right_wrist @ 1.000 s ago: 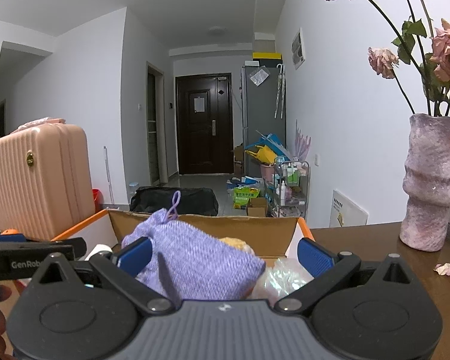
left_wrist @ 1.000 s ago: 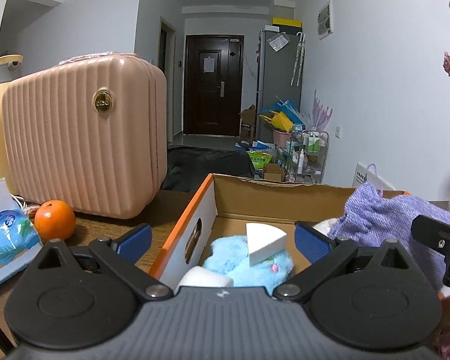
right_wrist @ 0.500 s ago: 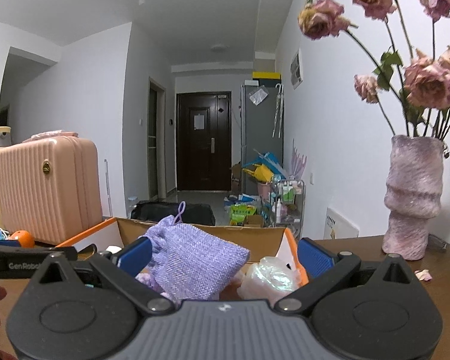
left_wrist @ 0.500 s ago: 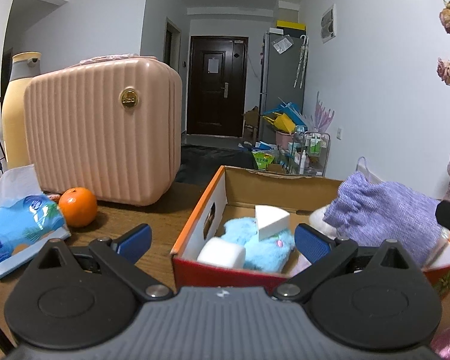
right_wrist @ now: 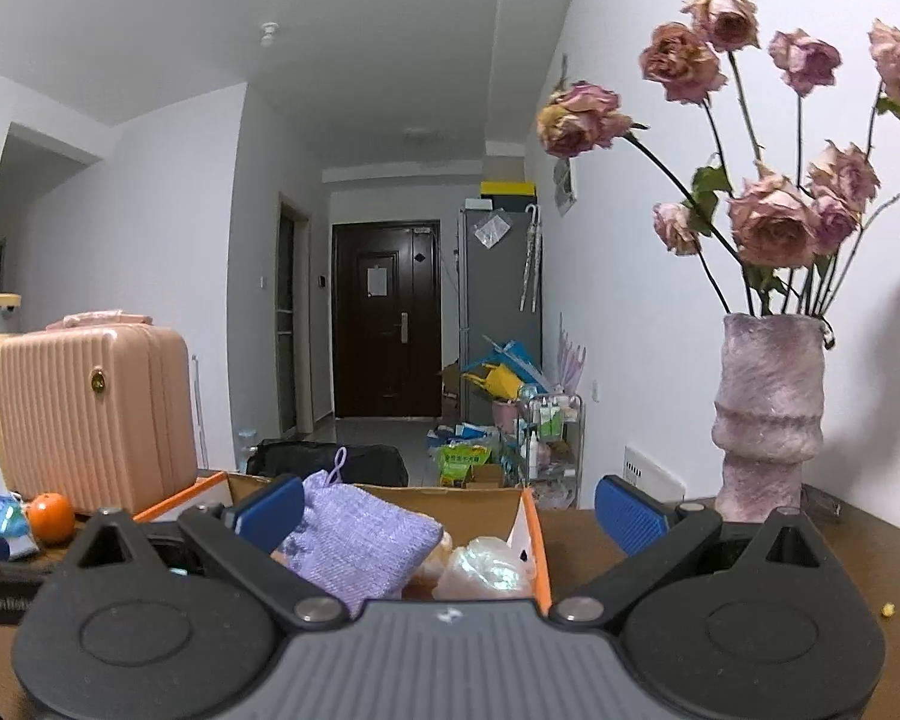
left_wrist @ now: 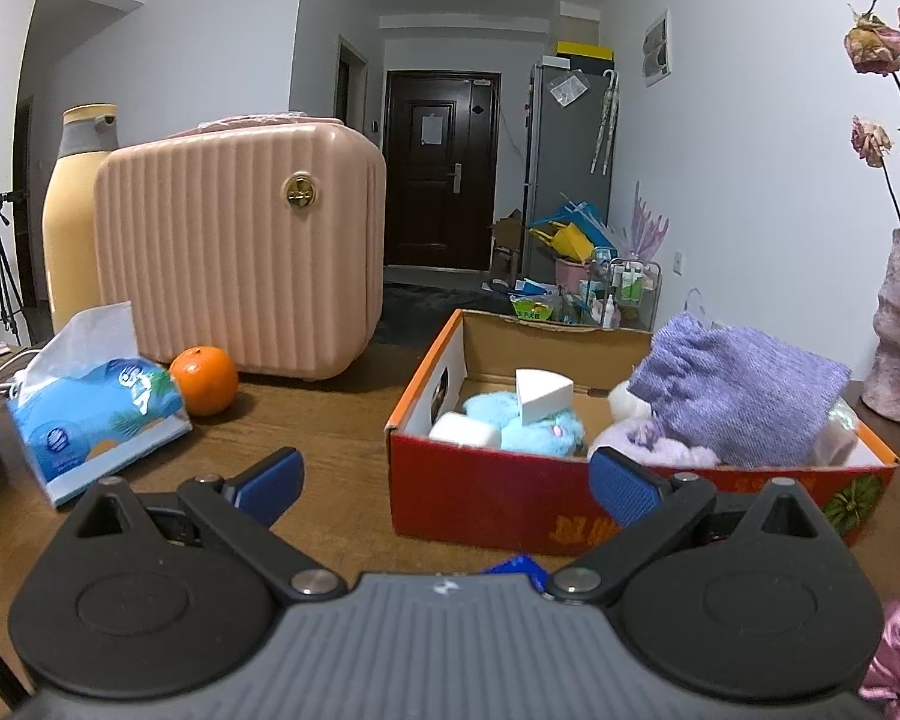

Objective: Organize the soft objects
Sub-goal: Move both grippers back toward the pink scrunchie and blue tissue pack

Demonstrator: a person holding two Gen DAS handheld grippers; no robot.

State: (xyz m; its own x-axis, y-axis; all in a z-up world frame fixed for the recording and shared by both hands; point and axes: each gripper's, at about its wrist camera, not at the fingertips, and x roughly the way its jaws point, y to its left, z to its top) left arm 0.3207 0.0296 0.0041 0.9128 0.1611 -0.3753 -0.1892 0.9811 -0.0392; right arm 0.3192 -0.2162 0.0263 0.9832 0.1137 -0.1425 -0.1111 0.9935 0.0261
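1. Left gripper (left_wrist: 447, 483): jaws spread wide, nothing between them. It sits near the table (left_wrist: 306, 426) surface, just short of the near wall of the cardboard box (left_wrist: 510, 498).
2. Right gripper (right_wrist: 449, 507): jaws spread wide, empty. It sits near the box's right end, with the box rim (right_wrist: 537, 534) between the pads.
3. Purple knit pouch (left_wrist: 744, 390): lies in the right half of the box, on top of the other contents, sticking up above the rim. In the right wrist view it (right_wrist: 360, 540) sits just beside the left pad, not gripped.
4. Left half of the box: blue plush toy (left_wrist: 528, 426) with a white wedge sponge (left_wrist: 540, 393) on it and a white block (left_wrist: 465, 429) at its left.
5. A clear plastic bundle (right_wrist: 486, 567) lies at the box's right end.
6. Left of the box: orange (left_wrist: 204, 379), tissue pack (left_wrist: 90, 414), pink ribbed case (left_wrist: 240, 252) behind them.
7. Right of the box: purple vase (right_wrist: 768, 414) with dried roses (right_wrist: 768, 222), upright on the table.
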